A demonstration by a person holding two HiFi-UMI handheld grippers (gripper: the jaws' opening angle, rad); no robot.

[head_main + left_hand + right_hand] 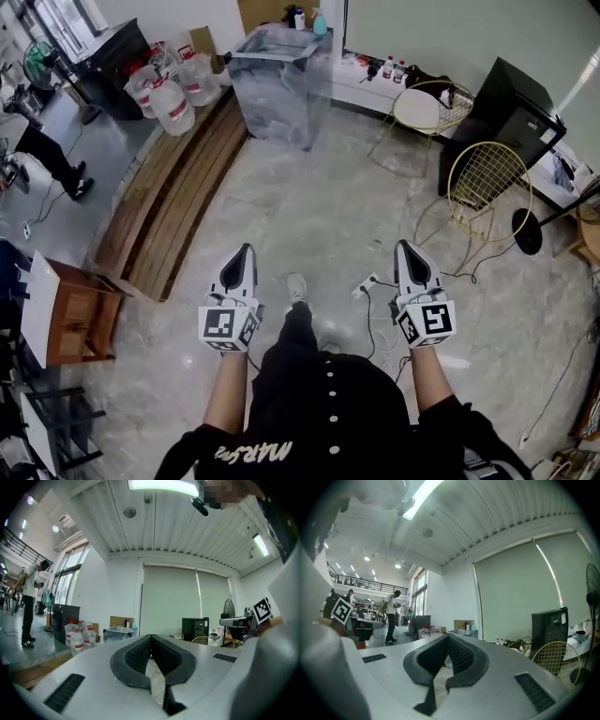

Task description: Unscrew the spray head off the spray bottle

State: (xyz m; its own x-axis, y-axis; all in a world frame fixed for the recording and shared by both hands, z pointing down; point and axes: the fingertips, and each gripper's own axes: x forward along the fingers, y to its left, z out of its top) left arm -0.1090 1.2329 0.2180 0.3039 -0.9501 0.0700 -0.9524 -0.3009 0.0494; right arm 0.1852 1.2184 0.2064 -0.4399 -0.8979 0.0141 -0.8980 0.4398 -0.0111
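Observation:
In the head view my left gripper (246, 253) and right gripper (403, 247) are held out level in front of me, side by side above the marble floor (319, 216). Both are shut with nothing between the jaws. The left gripper view shows its black pads (140, 656) meeting at the tip of the left gripper (151, 637). In the right gripper view the right gripper (448, 637) is closed the same way. No spray bottle is near either gripper. Two small bottles (309, 19) stand far off at the back wall; I cannot tell what kind they are.
A clear plastic bin (279, 80) stands ahead, with water jugs (173, 103) and wooden planks (178, 197) to its left. Wire chairs (487, 178) and a black cabinet (511, 117) are at the right. A power strip with cables (366, 284) lies on the floor. Another person (47, 155) stands at far left.

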